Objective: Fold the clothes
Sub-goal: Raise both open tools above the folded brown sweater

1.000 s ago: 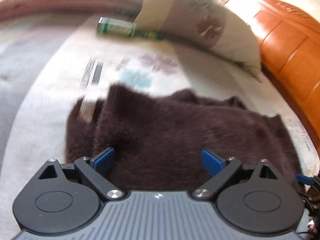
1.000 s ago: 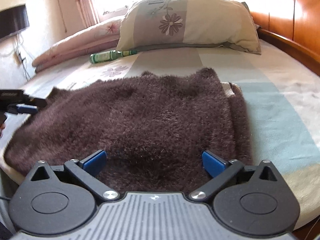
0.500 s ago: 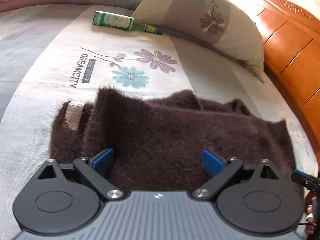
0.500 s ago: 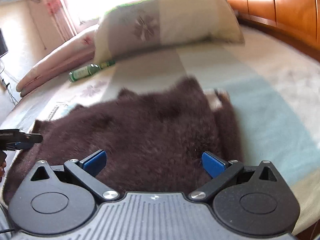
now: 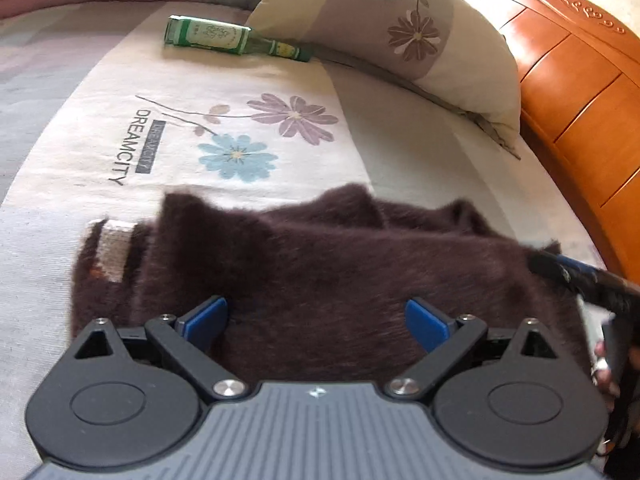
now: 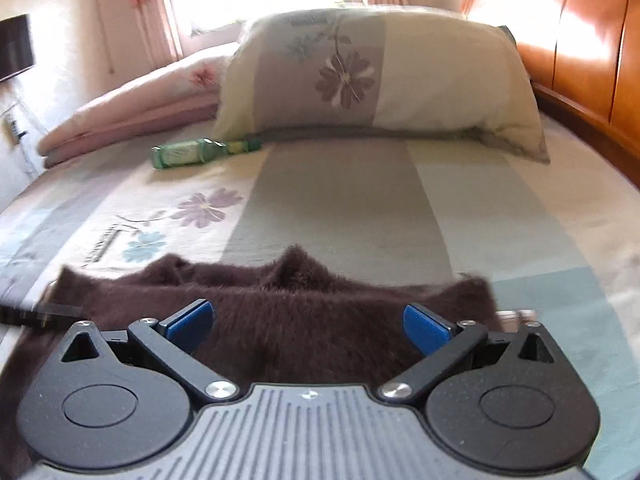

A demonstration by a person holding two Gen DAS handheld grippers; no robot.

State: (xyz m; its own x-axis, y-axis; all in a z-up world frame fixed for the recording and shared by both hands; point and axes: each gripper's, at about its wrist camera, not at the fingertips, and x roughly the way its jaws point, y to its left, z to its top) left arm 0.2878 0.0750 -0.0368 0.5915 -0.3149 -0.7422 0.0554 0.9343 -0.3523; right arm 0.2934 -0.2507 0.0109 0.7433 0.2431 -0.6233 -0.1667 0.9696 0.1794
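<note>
A dark brown fuzzy garment [image 5: 320, 272] lies folded on the bed, with a pale label patch [image 5: 114, 254] showing at its left edge. My left gripper [image 5: 316, 320] hovers open over its near part, blue pads wide apart with nothing between them. In the right wrist view the same garment [image 6: 304, 312] fills the near foreground, and my right gripper [image 6: 306, 322] is open above it. The right gripper's dark finger [image 5: 576, 280] reaches in at the garment's right edge in the left wrist view, with a hand [image 5: 604, 368] behind it. The left gripper's tip [image 6: 44, 314] shows at the far left.
The bed sheet [image 5: 224, 92] has flower prints and lettering. A green glass bottle [image 5: 224, 38] lies beside a flowered pillow [image 6: 372, 80] at the head. A folded pink quilt [image 6: 132, 108] lies at the back left. An orange wooden headboard [image 5: 576, 92] runs along the right.
The garment's far part has come toward me, so it lies shorter and doubled. Both grippers pulled back and tilted up; the right gripper's finger now shows closer in the left wrist view.
</note>
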